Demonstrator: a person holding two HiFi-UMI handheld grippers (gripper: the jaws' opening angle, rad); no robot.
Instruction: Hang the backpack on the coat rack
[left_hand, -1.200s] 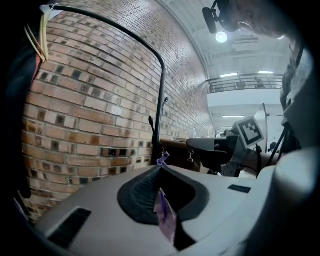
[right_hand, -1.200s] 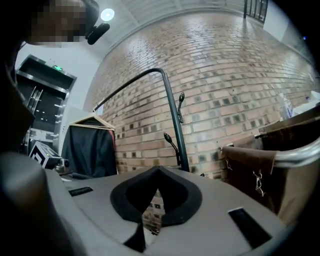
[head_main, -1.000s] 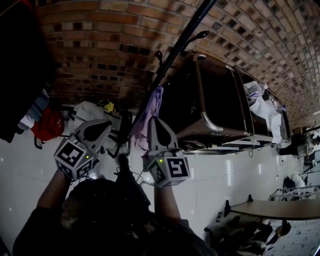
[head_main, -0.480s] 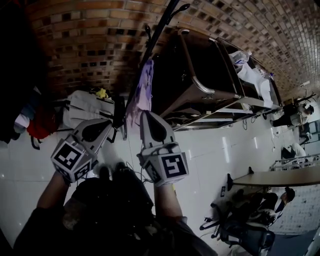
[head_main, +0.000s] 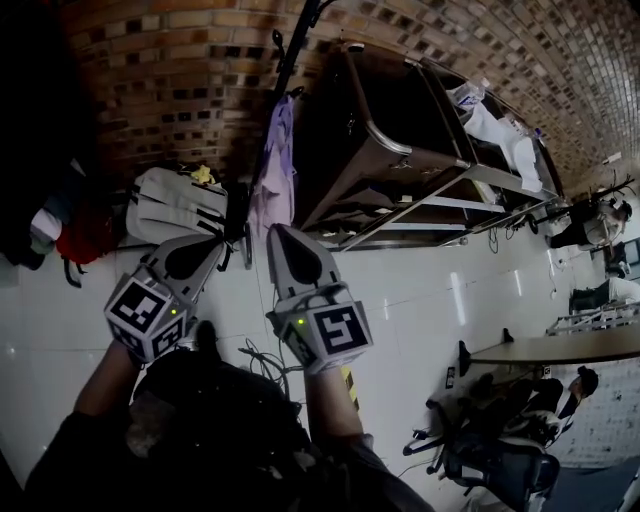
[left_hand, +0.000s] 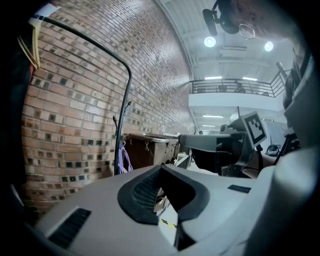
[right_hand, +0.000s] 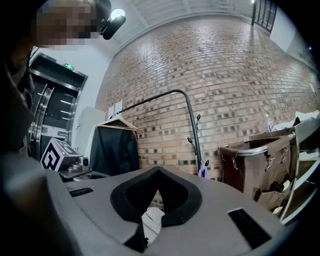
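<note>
You've brought the left gripper (head_main: 216, 246) and right gripper (head_main: 277, 236) nearer the rack (head_main: 293, 50); the backpack (head_main: 170, 205) lies on the floor (head_main: 420, 300) beside it. Both jaws are closed, empty.

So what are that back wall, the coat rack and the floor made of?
The wall looks like bare matt brick: red-brown and darker blocks with pale mortar lines. The coat rack seems dark-coated metal, judging by its thin smooth pole and small hooks, though I can't be sure. The floor looks like glossy white tile: faint joint lines and reflected light.
</note>
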